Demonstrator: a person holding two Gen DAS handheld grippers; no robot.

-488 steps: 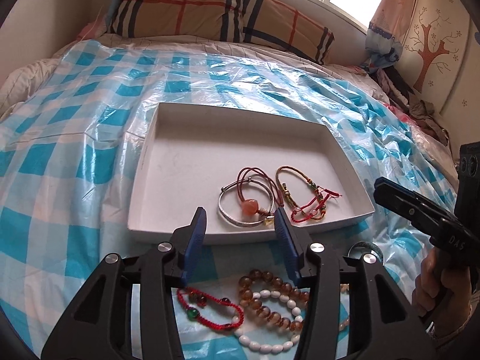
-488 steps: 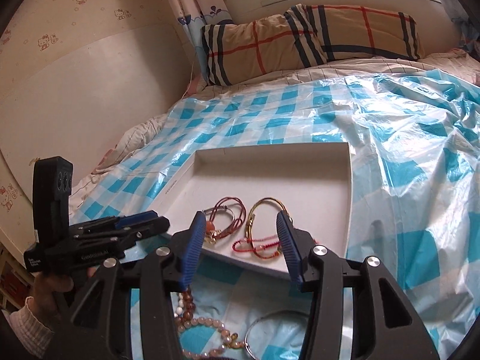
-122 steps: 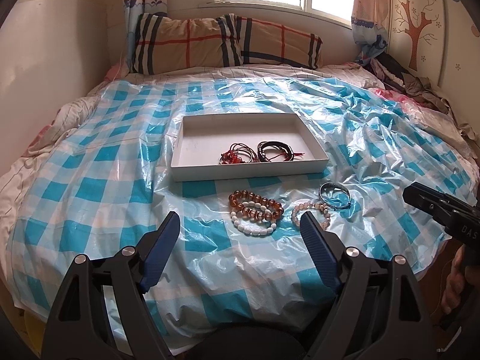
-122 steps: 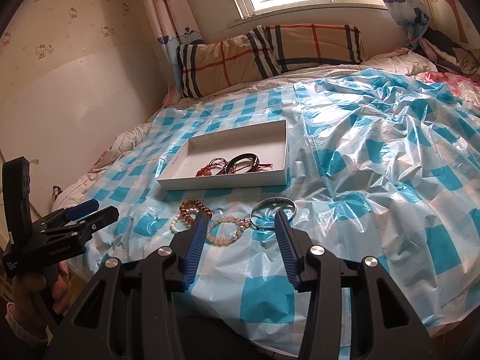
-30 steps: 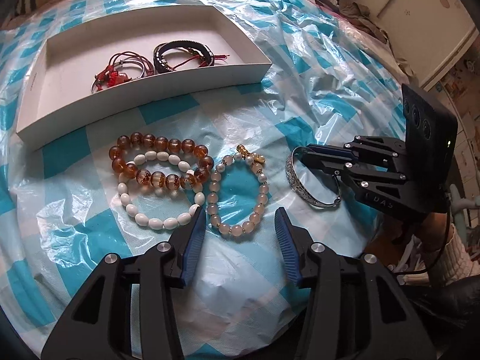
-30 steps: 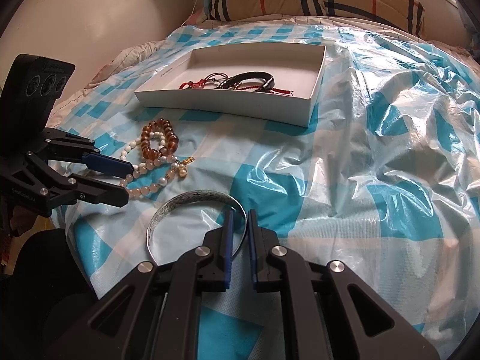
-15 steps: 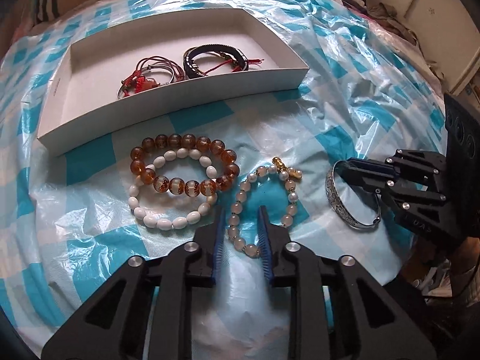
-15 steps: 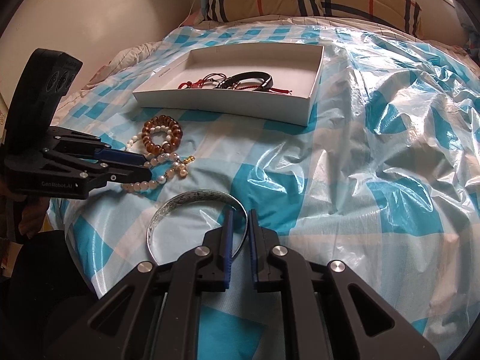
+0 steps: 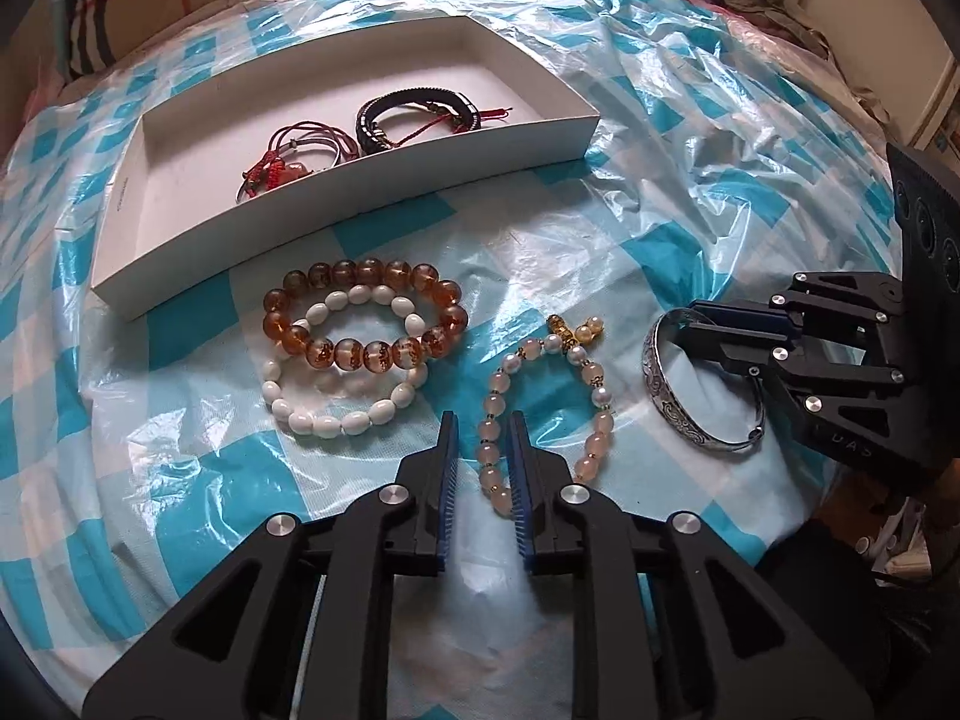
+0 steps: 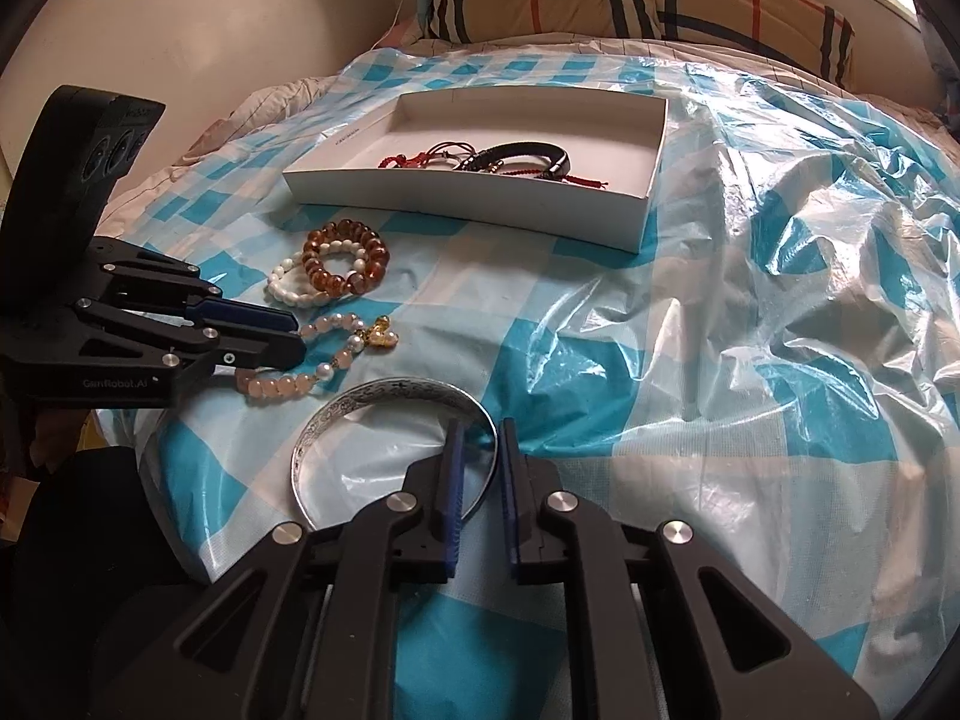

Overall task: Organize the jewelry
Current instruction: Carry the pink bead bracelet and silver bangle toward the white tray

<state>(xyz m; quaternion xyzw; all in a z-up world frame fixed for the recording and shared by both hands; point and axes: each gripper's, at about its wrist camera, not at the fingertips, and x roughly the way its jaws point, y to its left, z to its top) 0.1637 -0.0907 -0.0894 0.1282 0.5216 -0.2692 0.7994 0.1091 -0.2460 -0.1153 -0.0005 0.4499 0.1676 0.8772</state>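
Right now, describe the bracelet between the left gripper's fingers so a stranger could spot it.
Find the white tray on the blue-checked plastic sheet; four pieces lie in front of it. Between the stacked amber and white bead bracelets and the silver bangle is the pale pink bead bracelet, the only one with small pearls and a gold charm.

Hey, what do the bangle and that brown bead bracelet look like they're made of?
The bangle looks like silvery metal: bright reflective sheen, embossed pattern along the band. The brown bead bracelet looks like translucent amber-coloured glass, resin or stone: glossy round beads with highlights and flecks inside. The pictures cannot settle which.
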